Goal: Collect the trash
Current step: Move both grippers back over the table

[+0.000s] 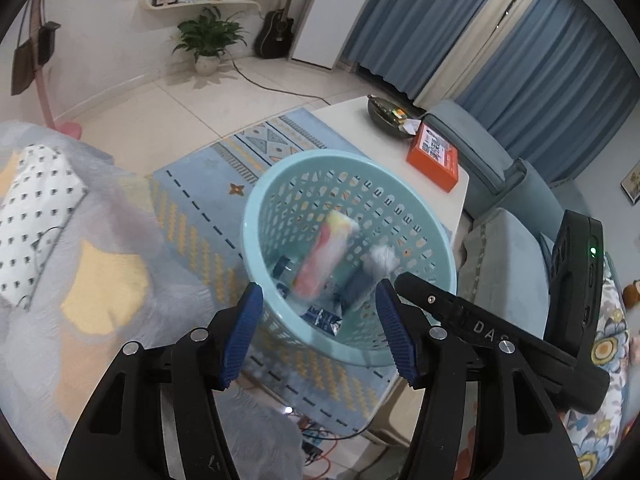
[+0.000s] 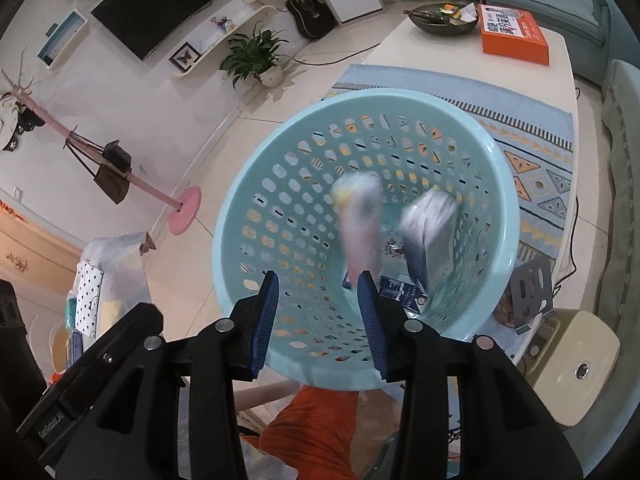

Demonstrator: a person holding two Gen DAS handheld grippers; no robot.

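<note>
A light blue perforated basket (image 1: 256, 216) sits below both grippers; it also shows in the right wrist view (image 2: 248, 216). Two blurred wrappers are falling into it: a pink, yellow and white one (image 1: 324, 256) (image 2: 360, 220) and a silver and dark blue one (image 1: 372, 276) (image 2: 428, 224). A dark blue packet (image 1: 324, 316) (image 2: 400, 290) lies on the basket floor. My left gripper (image 1: 320, 312) is open and empty just above the basket's near rim. My right gripper (image 2: 320, 304) is open and empty above the basket too.
A white coffee table (image 2: 560, 80) holds an orange box (image 1: 434, 156) (image 2: 512, 38) and a dark bowl (image 2: 440, 20). A patterned blue rug (image 1: 200, 208) lies beneath. A grey blanket (image 1: 100, 280) is at left, a sofa (image 1: 508, 200) at right, a pink coat stand (image 2: 184, 210) beyond.
</note>
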